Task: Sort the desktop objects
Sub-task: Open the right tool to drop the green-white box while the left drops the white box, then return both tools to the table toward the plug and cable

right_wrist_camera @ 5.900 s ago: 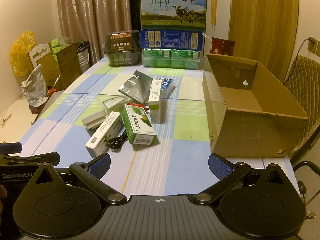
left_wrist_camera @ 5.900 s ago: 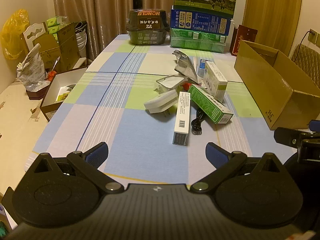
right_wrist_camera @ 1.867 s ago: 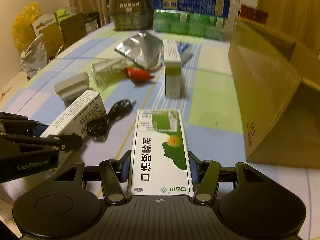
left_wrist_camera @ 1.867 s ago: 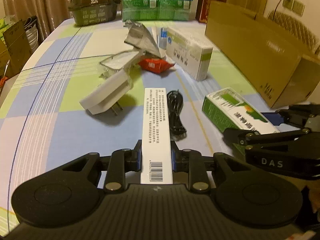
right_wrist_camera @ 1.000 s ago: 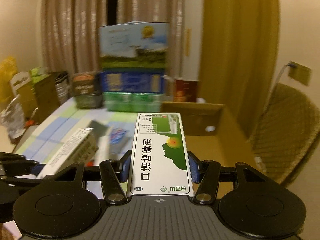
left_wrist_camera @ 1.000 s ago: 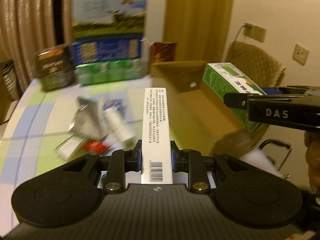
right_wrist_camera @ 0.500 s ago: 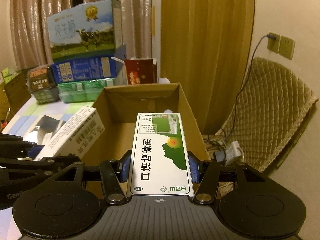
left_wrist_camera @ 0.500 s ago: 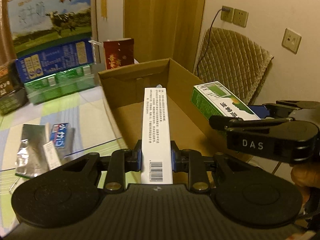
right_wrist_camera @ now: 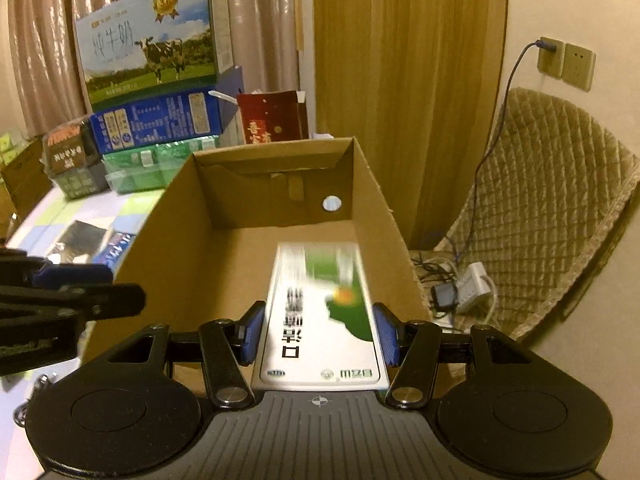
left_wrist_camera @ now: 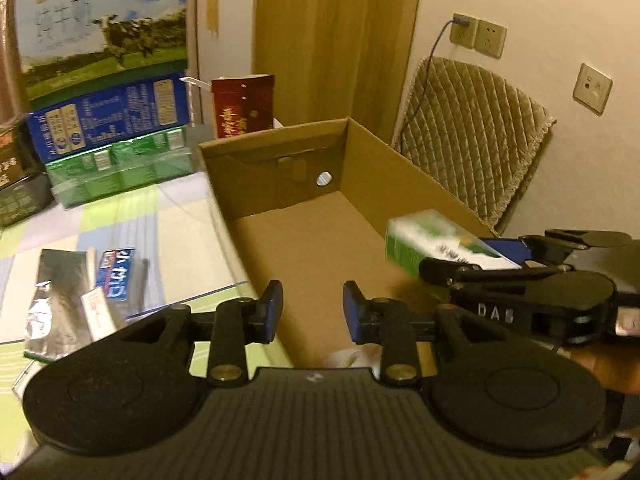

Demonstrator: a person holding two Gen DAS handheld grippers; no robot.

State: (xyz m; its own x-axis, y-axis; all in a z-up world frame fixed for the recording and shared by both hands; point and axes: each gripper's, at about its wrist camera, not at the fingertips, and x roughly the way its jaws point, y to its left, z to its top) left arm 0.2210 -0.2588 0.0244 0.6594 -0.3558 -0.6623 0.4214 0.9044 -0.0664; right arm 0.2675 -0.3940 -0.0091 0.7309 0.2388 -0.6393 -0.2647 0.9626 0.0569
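Two grippers: left (left_wrist_camera: pixel 312 310) empty, right (right_wrist_camera: pixel 318 330) around green box (right_wrist_camera: pixel 320 312)

A green-and-white carton (right_wrist_camera: pixel 320 312), motion-blurred, lies flat, lengthwise, above the open brown cardboard box (right_wrist_camera: pixel 280 196), whose floor looks bare at the far end.

Cardboard box (right_wrist_camera: pixel 376 216): matt brown corrugated board. Green-and-white carton (right_wrist_camera: pixel 320 312): glossy printed card. Left gripper (left_wrist_camera: pixel 312 308): matt black plastic, blue pads (left_wrist_camera: pixel 274 308). Foil pouch (left_wrist_camera: pixel 56 304): shiny. Chair cover (right_wrist_camera: pixel 552 208): quilted cloth.
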